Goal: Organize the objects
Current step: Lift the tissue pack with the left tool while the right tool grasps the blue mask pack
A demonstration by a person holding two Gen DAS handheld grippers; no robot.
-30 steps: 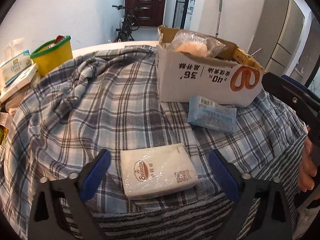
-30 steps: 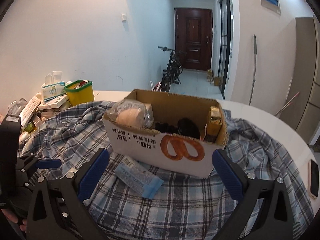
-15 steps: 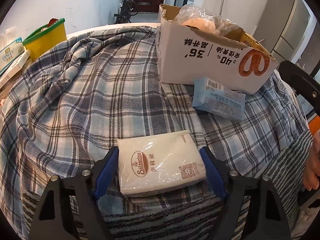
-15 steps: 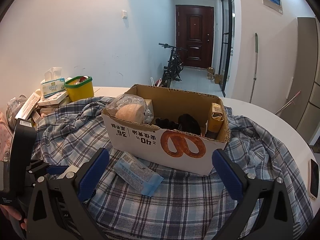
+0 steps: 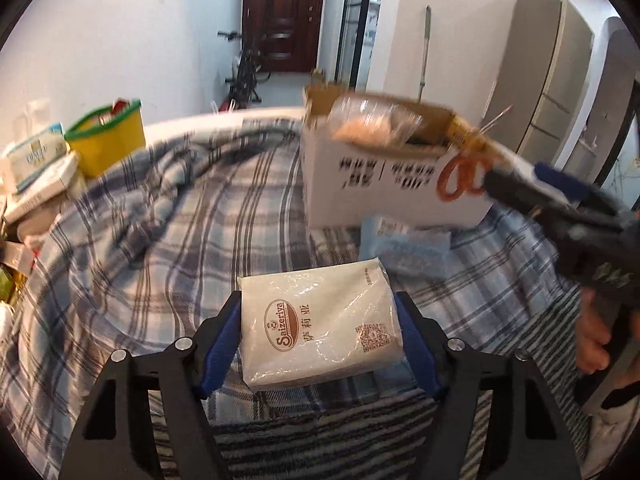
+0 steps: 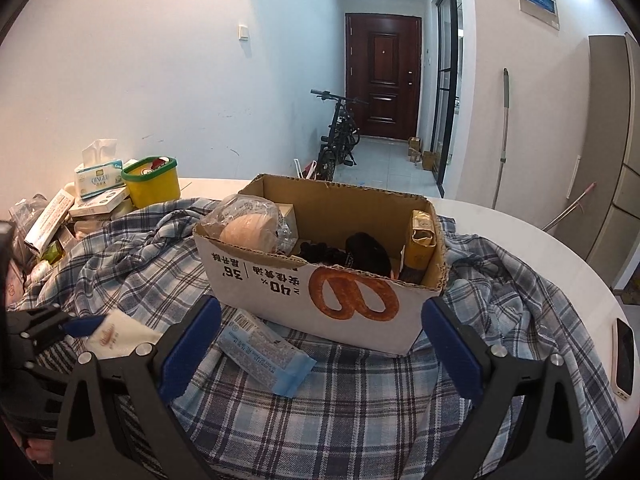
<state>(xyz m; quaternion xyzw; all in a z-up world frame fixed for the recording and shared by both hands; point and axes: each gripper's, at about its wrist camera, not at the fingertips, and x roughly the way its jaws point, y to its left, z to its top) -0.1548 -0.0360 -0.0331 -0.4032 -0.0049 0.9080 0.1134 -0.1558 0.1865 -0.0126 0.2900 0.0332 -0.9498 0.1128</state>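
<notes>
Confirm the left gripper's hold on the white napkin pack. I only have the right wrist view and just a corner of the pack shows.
Observer: In the left wrist view, the left gripper has both blue pads pressed against the sides of the napkin pack.
Operator: Which face is up?
Observer: The printed one, with a Saizeriya logo and a QR code facing the camera.
Operator: Is my right gripper crowding it?
Observer: No. The right gripper shows blurred at that view's right edge, in front of the cardboard box and off to the pack's right, not touching it.
</notes>
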